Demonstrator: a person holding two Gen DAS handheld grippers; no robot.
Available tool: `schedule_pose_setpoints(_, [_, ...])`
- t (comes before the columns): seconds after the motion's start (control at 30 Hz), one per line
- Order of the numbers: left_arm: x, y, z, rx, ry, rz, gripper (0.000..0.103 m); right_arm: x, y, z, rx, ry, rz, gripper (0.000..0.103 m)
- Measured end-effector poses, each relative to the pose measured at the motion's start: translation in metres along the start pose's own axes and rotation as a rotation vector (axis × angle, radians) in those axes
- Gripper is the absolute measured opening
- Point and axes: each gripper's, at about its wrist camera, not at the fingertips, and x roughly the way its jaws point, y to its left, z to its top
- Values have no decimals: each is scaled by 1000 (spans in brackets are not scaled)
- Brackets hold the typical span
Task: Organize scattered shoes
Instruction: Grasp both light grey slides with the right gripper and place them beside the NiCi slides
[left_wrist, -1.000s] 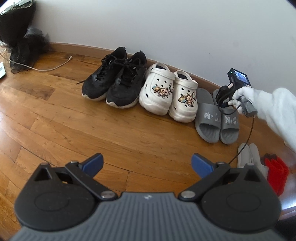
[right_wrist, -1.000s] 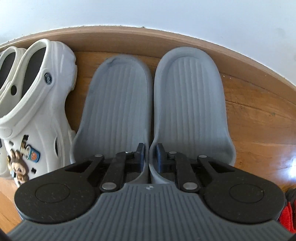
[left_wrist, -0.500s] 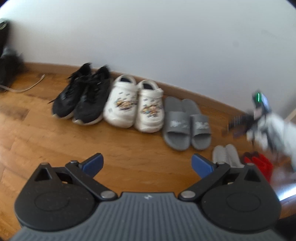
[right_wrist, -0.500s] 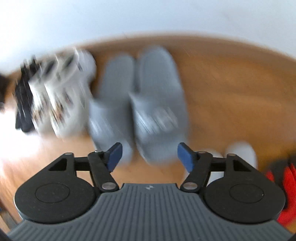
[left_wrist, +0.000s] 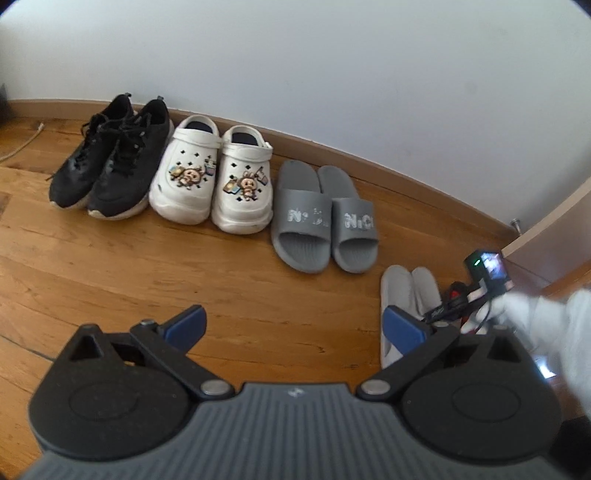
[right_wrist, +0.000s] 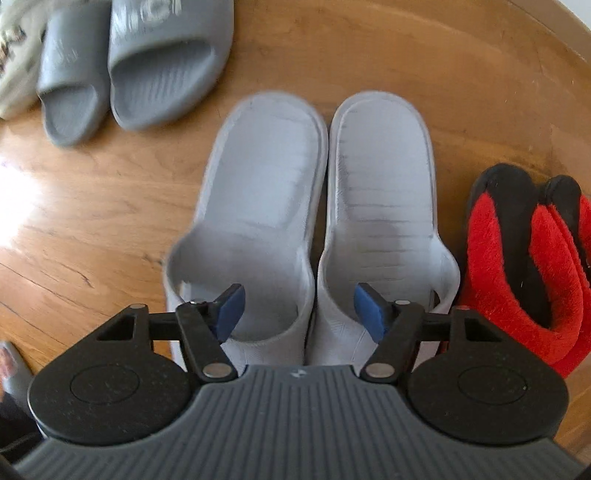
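Along the wall stand black sneakers (left_wrist: 110, 162), white clogs (left_wrist: 214, 181) and dark grey slides (left_wrist: 323, 218) in a row. A pair of light grey slippers (right_wrist: 314, 206) lies apart from the row, side by side, also seen as light grey slippers (left_wrist: 410, 288) in the left wrist view. My right gripper (right_wrist: 299, 308) hovers open just over their toe straps, one blue pad above each slipper. Red and black slippers (right_wrist: 532, 258) lie to their right. My left gripper (left_wrist: 291, 325) is open and empty above bare floor.
The floor (left_wrist: 147, 280) is wooden with a wooden skirting board (left_wrist: 424, 184) along the white wall. A wooden door edge (left_wrist: 554, 221) stands at the far right. A person's white sleeve (left_wrist: 554, 325) holds the right gripper.
My right gripper let go of the dark grey slides, opened, and pulled back right to above the light grey slippers. The left wrist view swung right.
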Motion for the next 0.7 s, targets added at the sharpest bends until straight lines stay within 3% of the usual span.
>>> schedule_pose_setpoints(0.1, [5,-4,4,5,0,0,103,7,-5,-7,29,-9,51,43])
schedule_pose_setpoints(0.17, [8,-7,4,-1,7,-11,103,6,-4,-8,20,-16,44,13])
schedule_pose_setpoints(0.33, [13,-7,1,0,30,5,103,-15,-12,5,-3,-77,55,10])
schedule_pose_setpoints(0.7, [33,-7,6,8,84,50,103,-29,-28,145,4,-193,0,10])
